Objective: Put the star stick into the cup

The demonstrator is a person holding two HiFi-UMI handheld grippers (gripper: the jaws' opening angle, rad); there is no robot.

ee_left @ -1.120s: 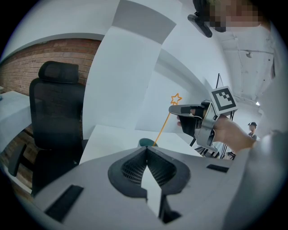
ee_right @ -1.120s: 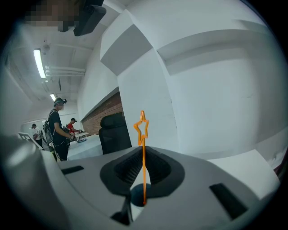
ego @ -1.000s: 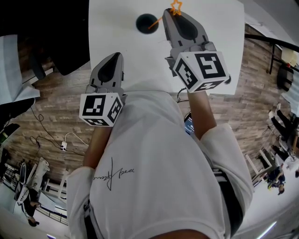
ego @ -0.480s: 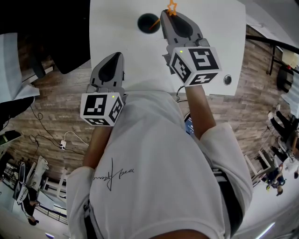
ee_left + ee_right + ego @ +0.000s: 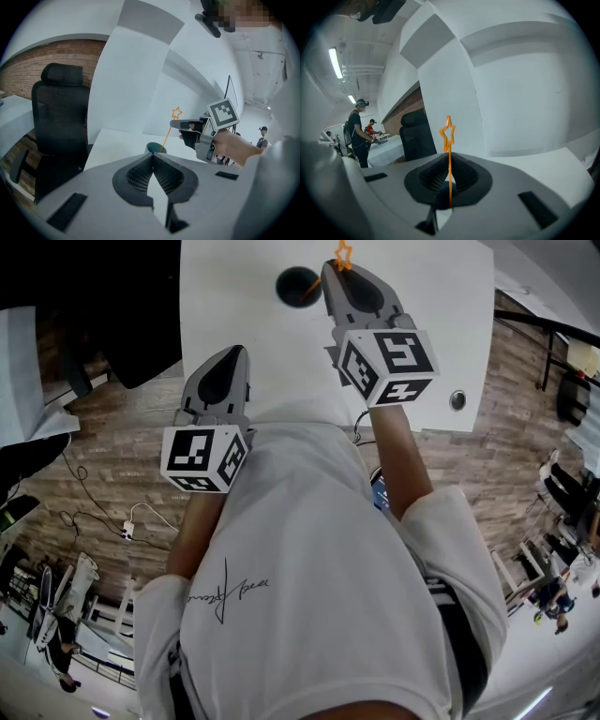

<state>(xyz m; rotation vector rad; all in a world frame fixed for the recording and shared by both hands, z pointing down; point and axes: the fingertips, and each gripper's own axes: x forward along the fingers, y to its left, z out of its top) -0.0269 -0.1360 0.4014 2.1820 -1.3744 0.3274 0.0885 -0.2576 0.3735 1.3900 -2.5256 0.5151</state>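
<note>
A dark teal cup stands on the white table near its far edge. The orange star stick is pinched in my right gripper, which is shut on its shaft just right of the cup. The stick slants down to the left, and its lower end reaches inside the cup's rim. In the right gripper view the star stands upright above the shut right gripper. The left gripper view has the cup, the stick and the right gripper ahead. My left gripper is shut and empty, hovering at the table's near edge.
A black office chair stands off the table's left side. A small round grommet sits near the table's right front corner. People stand by other tables in the background. Cables lie on the wooden floor.
My right gripper has shifted slightly left and away from me with the stick, closer to the cup. The left gripper has stayed put.
</note>
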